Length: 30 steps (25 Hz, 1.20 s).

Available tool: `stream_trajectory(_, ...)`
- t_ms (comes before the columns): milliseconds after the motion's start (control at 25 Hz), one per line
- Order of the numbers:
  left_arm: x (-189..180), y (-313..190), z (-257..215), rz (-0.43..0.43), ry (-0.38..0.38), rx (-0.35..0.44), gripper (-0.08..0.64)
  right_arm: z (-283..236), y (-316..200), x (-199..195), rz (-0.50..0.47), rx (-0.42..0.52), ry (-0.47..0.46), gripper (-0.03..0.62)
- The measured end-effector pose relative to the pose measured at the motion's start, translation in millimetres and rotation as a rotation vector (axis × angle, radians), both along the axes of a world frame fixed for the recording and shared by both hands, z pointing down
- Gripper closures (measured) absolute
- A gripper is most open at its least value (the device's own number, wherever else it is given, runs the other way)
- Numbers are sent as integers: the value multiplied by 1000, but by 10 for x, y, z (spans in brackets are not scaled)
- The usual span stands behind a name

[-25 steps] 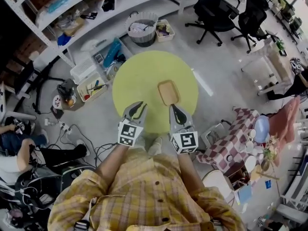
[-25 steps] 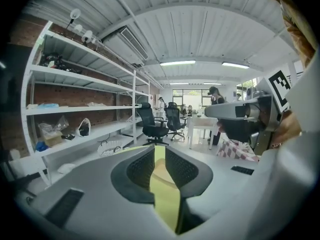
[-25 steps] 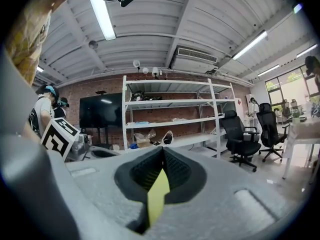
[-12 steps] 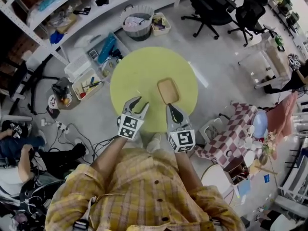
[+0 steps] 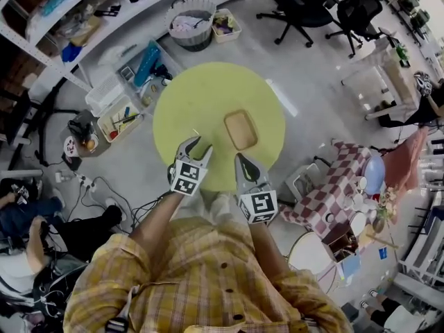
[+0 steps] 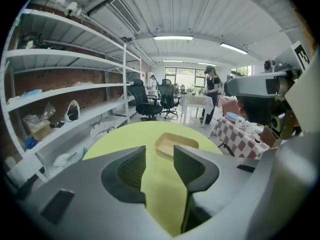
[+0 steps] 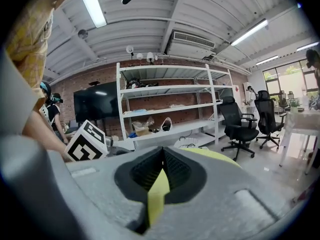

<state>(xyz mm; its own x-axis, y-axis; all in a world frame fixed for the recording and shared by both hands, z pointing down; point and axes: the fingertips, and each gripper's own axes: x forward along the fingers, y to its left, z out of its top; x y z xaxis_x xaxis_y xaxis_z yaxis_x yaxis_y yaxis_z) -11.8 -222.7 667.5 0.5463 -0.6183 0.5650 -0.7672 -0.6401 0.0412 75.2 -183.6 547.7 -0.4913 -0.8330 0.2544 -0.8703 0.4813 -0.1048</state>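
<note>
A round yellow-green table (image 5: 208,103) carries a shallow tan tray (image 5: 241,129) right of its middle. My left gripper (image 5: 198,147) hovers over the table's near edge, left of the tray, and is open with nothing between its fingers. In the left gripper view the tray (image 6: 176,145) lies ahead on the table (image 6: 120,139), just right of the left gripper (image 6: 159,161). My right gripper (image 5: 240,158) is above the near rim, just short of the tray. In the right gripper view the right gripper (image 7: 162,154) is shut and empty, with the left gripper's marker cube (image 7: 87,141) beside it.
White shelving (image 5: 62,40) runs along the far left, with plastic bins (image 5: 125,113) and a wire basket (image 5: 189,23) on the floor before it. Black office chairs (image 5: 305,5) stand far right. A checked-cloth table (image 5: 336,200) stands at the right. Cables and a seated person (image 5: 28,220) are at the left.
The left gripper has opened wider and tipped down towards the table, so the tray now shows ahead of it. Both grippers have shifted slightly. The right gripper stays shut.
</note>
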Motion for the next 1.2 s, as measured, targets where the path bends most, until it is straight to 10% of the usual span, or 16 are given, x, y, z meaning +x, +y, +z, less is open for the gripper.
stream_trajectory(1200, 55, -388, 1411, 135, -254, -246, 409, 535, -373, -124, -1, -121, 58, 595)
